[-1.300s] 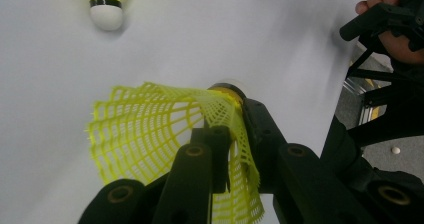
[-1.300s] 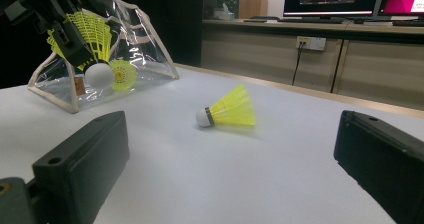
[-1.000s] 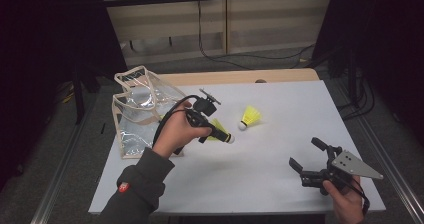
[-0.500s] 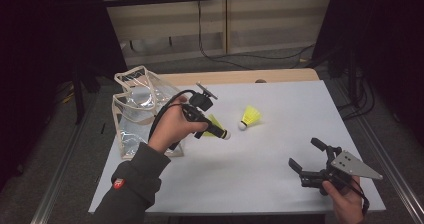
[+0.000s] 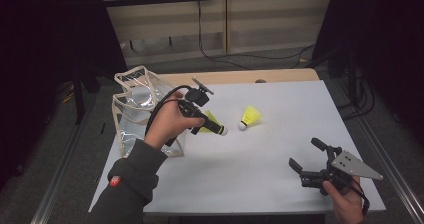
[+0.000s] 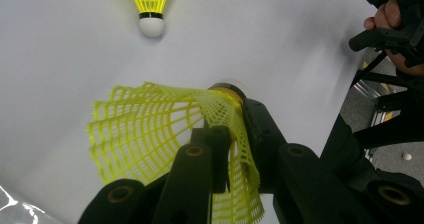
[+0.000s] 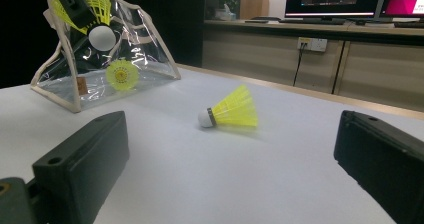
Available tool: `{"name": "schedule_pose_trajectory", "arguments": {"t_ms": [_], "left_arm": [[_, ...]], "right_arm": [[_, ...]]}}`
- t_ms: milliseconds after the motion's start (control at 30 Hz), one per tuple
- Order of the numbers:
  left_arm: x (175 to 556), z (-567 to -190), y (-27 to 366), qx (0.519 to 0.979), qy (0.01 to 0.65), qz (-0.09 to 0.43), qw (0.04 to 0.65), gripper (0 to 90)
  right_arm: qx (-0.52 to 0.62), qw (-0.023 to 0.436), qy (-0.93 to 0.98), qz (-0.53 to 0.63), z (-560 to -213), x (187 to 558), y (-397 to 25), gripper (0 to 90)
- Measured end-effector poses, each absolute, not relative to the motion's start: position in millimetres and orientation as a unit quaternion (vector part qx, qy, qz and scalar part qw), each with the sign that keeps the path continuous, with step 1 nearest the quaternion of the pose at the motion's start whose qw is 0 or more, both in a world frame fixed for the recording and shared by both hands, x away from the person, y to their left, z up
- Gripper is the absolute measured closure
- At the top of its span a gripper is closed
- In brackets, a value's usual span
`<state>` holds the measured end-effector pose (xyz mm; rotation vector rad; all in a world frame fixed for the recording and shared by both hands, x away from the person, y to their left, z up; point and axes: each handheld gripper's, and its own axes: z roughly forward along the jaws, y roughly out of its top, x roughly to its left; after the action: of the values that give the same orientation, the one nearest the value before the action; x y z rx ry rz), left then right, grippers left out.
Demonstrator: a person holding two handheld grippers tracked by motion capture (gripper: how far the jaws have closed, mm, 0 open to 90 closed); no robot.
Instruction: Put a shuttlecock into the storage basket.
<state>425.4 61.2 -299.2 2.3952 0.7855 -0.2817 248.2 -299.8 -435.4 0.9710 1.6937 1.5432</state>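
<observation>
My left hand-held gripper [image 5: 216, 129] has its jaws clamped on the yellow mesh skirt of a shuttlecock [image 6: 175, 134], cork end pointing forward past the jaw tips (the skirt is squashed flat where the jaws pinch it). I hold it raised above the white table [image 5: 280, 184], just beside the clear plastic pouch [image 5: 131, 115] standing at the table's left edge. In my right gripper view, another yellow shuttlecock [image 7: 121, 74] sits inside that pouch, low against its clear wall. A second loose shuttlecock [image 5: 248, 118] lies on its side on the table, near the tip of my left hand-held gripper but apart from it, its white cork toward me. My right hand-held gripper [image 5: 306, 160] rests low near the table's front right corner, jaws spread wide with nothing between them, well apart from the loose shuttlecock.
</observation>
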Motion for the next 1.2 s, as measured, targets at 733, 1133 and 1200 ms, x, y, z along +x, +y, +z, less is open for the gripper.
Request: {"name": "schedule_pose_trajectory", "arguments": {"t_ms": [733, 1133, 1200], "left_arm": [[435.4, -286.7, 71.5, 0.901, 0.31, -0.097, 0.288, 81.9], [439.0, -278.3, 78.2, 0.899, 0.321, -0.088, 0.284, 81.9], [439.9, -277.1, 79.2, 0.9, 0.322, -0.087, 0.282, 81.9]], "right_arm": [[0.37, 0.321, 0.645, 0.587, -435.0, 247.9, -299.7, 0.9], [0.369, 0.321, 0.645, 0.587, -434.6, 248.0, -299.8, 0.9], [0.369, 0.321, 0.645, 0.587, -434.7, 248.1, -299.8, 0.9]]}}
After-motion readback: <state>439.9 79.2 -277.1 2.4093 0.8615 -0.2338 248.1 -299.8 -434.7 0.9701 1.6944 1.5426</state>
